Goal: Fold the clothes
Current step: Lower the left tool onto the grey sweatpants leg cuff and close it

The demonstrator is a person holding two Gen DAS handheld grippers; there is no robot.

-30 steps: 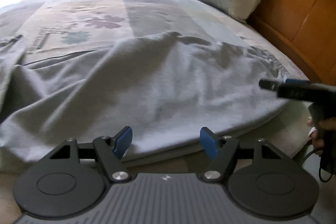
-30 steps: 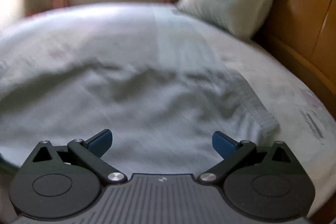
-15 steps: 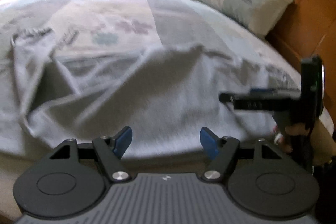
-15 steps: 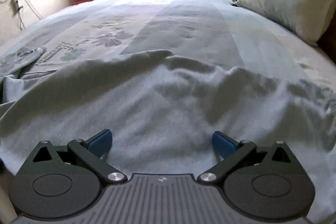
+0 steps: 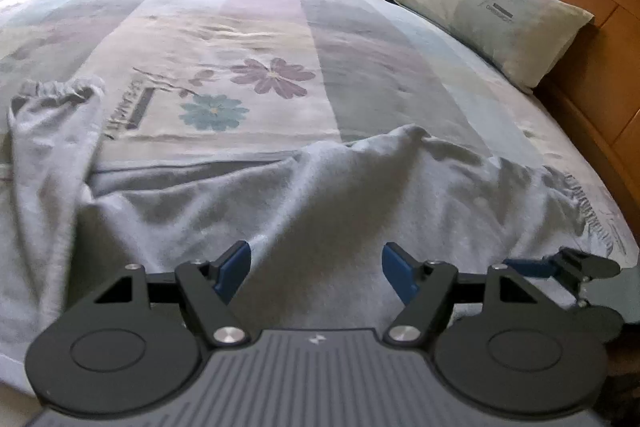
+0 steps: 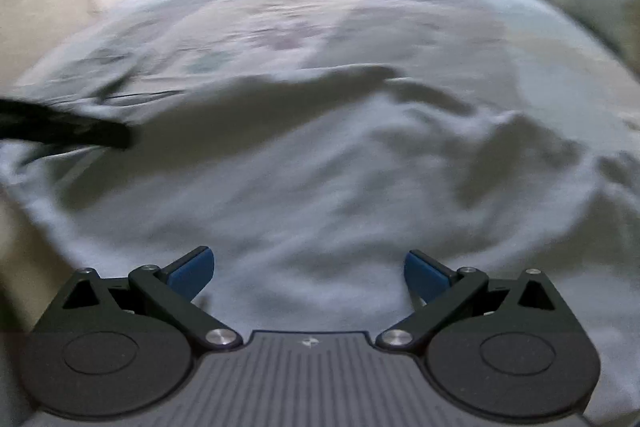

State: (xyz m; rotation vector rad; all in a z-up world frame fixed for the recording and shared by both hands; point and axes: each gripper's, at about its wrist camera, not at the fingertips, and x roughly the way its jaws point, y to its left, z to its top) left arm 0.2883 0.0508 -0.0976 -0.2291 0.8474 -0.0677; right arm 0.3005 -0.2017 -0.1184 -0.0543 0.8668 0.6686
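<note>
The grey garment (image 5: 320, 211) lies spread and rumpled along the near edge of the bed (image 5: 360, 39), one sleeve trailing toward its left edge; no neat fold shows. The left hand-held gripper (image 5: 316, 267) and right hand-held gripper (image 6: 308, 269) hover over it, jaws apart, holding nothing

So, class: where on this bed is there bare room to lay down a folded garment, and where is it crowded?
Free: the wide stretch of bedsheet beyond the grey garment, running from the flower print to the far edge, left of the pillow. Crowded: the near edge, covered by the rumpled garment, where the left gripper and right gripper hover open.
</note>
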